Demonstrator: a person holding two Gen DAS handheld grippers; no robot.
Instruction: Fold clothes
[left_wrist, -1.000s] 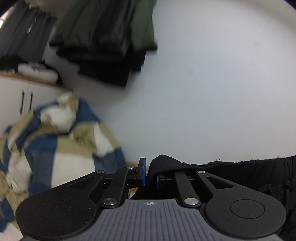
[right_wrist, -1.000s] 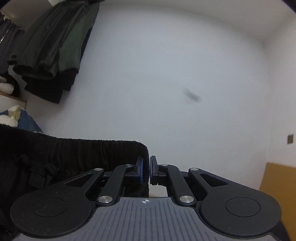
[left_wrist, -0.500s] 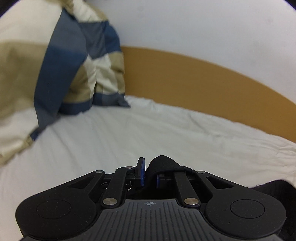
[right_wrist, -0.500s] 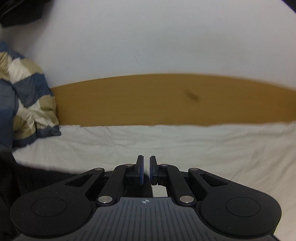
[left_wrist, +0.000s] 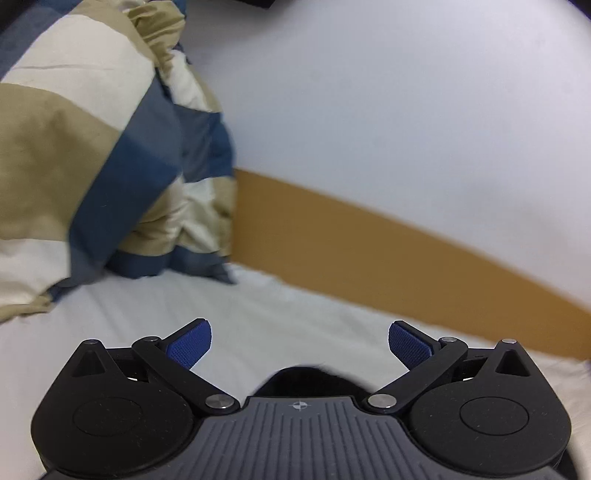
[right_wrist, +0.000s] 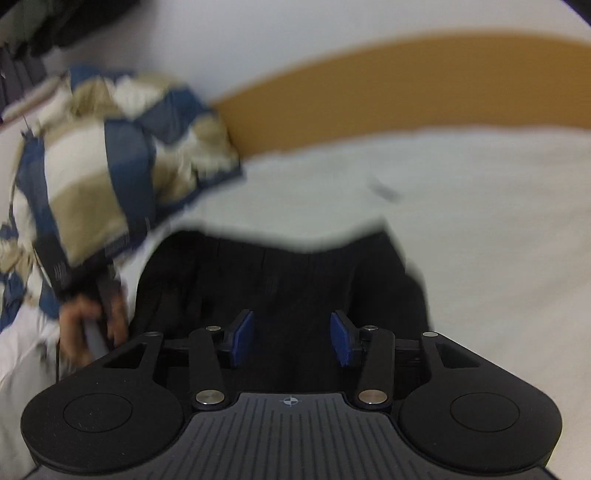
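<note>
We have let go with both hands. Our left gripper (left_wrist: 299, 345) stands with its blue pads spread wide and nothing between them; the black, soft-knit garment (left_wrist: 306, 380) shows only as a dark hump just below and behind the pads, lying on the white bed sheet (left_wrist: 258, 314). Our right gripper (right_wrist: 291, 338) is likewise spread, its pads clear of the cloth, and the same black garment (right_wrist: 280, 266) lies spread flat on the sheet directly ahead of and beneath it, its far edge roughly straight.

A second ago both grippers were raised toward the wall with the garment pinched and stretched between them; half a second ago the left one still had a fold of black cloth clamped. Now the cloth is down on the bed and free. We judge this a lay-down between folds, though how many folds it holds we cannot tell.

The crumpled blue, beige and cream checked duvet (left_wrist: 92, 147) sits ahead and left of the left gripper, against the tan wooden headboard (left_wrist: 369, 254).
</note>
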